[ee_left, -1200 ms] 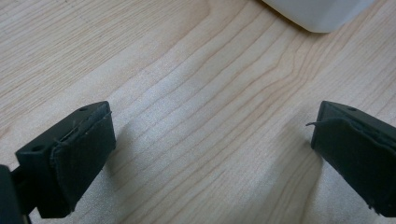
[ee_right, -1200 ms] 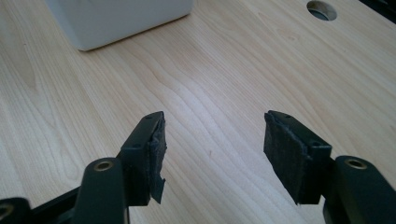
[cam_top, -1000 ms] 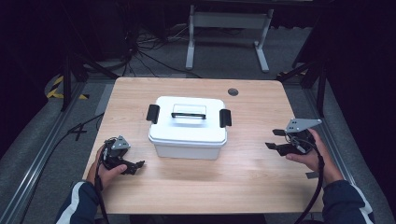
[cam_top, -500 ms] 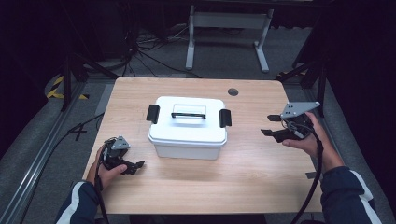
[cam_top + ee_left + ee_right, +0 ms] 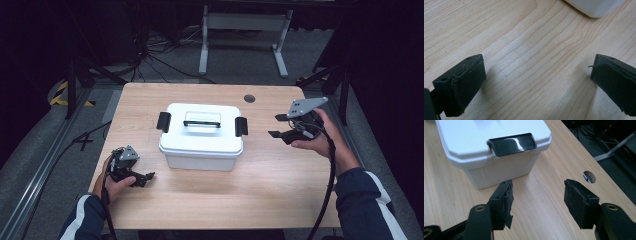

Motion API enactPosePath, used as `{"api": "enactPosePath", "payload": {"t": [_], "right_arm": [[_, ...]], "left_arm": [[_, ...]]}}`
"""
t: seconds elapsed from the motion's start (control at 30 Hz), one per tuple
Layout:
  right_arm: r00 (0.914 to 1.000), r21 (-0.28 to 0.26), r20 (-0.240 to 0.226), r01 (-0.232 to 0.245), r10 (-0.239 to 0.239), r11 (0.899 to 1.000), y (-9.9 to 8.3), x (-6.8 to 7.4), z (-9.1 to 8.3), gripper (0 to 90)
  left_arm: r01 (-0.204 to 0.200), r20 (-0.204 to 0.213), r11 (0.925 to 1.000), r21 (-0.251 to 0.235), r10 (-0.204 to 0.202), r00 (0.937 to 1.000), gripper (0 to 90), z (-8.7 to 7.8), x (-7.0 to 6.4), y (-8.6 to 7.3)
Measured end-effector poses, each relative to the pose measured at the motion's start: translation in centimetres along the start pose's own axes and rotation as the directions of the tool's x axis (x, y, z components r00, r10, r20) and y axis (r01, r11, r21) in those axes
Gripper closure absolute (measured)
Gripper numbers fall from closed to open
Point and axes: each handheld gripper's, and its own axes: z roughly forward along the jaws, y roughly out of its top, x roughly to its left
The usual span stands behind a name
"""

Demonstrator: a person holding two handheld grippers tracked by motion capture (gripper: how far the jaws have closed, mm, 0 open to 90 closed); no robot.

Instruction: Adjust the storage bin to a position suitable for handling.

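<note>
A white lidded box (image 5: pixel 201 135) sits at the centre of the high view on the wooden worktop (image 5: pixel 280 180), its lid shut and a black latch clip on each short end, so both ends are free to be reached from the sides. The right tongs (image 5: pixel 278 126), at the right of the frame, are raised off the worktop with jaws apart and aimed at the right latch (image 5: pixel 511 144), which lies in the upper middle of the right gripper view; this looks like an approach to unclip it. The left tongs (image 5: pixel 145 178), lower left, rest low by the box's near corner (image 5: pixel 596 6), jaws wide apart with nothing between them, apparently waiting for the left latch (image 5: pixel 163 121).
</note>
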Motion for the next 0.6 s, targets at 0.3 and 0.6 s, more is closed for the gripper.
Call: {"api": "enactPosePath", "payload": {"t": [0.3,0.6], "right_arm": [[0.9991,-0.017,-0.018,0.038,-0.039,0.999,2.2,0.5,0.9,40.2],[0.996,-0.008,-0.038,0.081,-0.081,0.997,4.2,1.0,1.9,40.9]], "left_arm": [[-0.001,0.0,1.0,0.0,0.001,1.0,0.3,0.0,0.0,0.0],[-0.001,0.0,1.0,0.0,0.001,1.0,0.3,0.0,0.0,0.0]]}}
